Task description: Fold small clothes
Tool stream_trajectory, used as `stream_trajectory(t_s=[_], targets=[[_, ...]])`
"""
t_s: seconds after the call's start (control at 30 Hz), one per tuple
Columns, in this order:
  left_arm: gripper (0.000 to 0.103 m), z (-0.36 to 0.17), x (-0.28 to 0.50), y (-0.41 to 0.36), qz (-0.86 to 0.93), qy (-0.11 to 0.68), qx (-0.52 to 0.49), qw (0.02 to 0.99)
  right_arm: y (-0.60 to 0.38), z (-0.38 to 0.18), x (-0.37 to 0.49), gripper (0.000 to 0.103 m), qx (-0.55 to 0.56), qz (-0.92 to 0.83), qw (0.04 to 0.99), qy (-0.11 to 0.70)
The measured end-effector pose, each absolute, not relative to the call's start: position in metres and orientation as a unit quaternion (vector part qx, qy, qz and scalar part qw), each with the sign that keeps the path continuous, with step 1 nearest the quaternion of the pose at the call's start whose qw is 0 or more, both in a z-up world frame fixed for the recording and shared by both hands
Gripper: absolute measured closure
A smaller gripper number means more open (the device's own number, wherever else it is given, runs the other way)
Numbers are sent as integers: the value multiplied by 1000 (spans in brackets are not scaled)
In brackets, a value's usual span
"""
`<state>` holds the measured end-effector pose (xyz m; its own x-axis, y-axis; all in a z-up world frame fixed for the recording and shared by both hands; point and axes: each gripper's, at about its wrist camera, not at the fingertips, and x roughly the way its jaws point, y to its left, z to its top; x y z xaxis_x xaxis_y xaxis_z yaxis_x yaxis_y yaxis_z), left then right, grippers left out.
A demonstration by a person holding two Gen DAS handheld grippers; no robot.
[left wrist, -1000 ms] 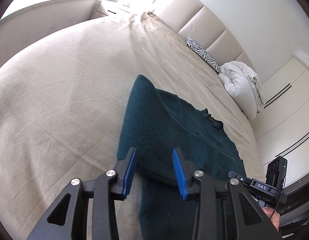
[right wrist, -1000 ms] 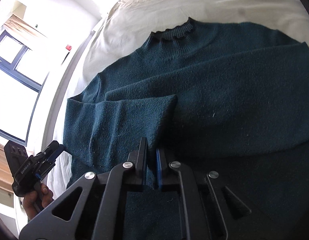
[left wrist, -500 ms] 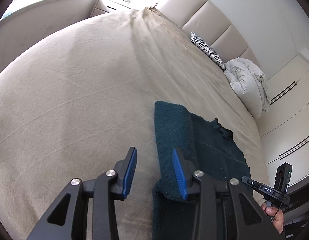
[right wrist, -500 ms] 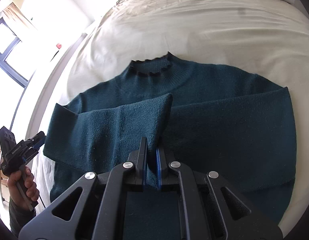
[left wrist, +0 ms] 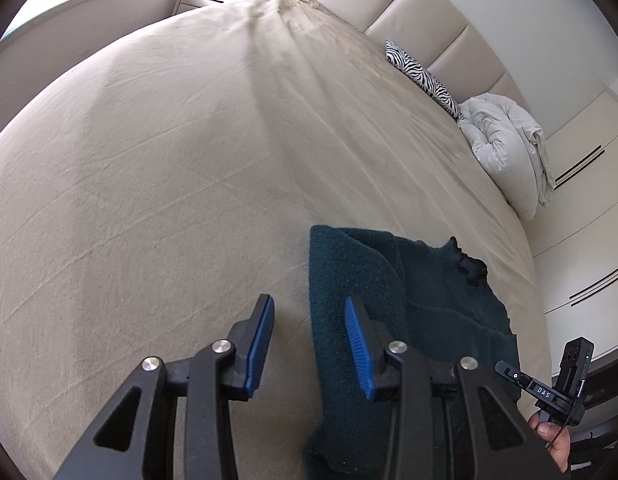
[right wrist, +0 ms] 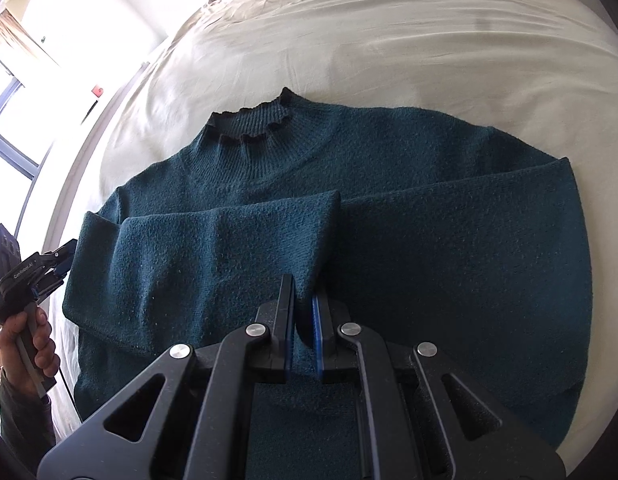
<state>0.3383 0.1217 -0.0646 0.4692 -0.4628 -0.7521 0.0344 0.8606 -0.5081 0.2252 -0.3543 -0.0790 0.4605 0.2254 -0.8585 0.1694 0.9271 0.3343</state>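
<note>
A dark teal knit sweater (right wrist: 429, 216) lies flat on the beige bed, collar away from me, both sleeves folded across the chest. My right gripper (right wrist: 303, 300) is shut on the cuff of the left-hand sleeve (right wrist: 213, 256), near the sweater's middle. My left gripper (left wrist: 309, 320) is open and empty, at the sweater's left edge (left wrist: 349, 280), with one finger over the bedsheet and one over the knit. It also shows in the right wrist view (right wrist: 55, 266), beside the folded shoulder.
The beige bedsheet (left wrist: 189, 160) spreads wide to the left and far side. A zebra pillow (left wrist: 425, 76) and a white duvet (left wrist: 505, 148) lie by the headboard. A window (right wrist: 13, 92) is on the left.
My left gripper has let go and drawn back left off the sweater to its edge. My right gripper has pulled back and up, still shut on the sleeve cuff.
</note>
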Motion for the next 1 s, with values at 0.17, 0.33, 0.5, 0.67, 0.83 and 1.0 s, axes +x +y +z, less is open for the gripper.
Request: stream_trajectory(t_s=[0.17,0.33,0.5,0.67,0.83,1.0], targets=[[64,-66,346,119,-150,495,-209,830,-363,-84,225,96,198,11,832,518],[64,-65,357,111,-154,497,-189,833,-362,-81,224,97,187,7,836,516],[64,-67,372,108,-155,502,-182,831,-372,-89,224,97,212,12,829,517],[69,-74,386,107,-159,511,-184,825,-374,-92,222,96,219,19,828,515],[93,-75,384,100,-164,514,-158,827,-375,-91,220,96,215,15,832,512],[95,-68,382,95,-157,498,-128,843,-376,-84,214,98,196,-14,842,503]])
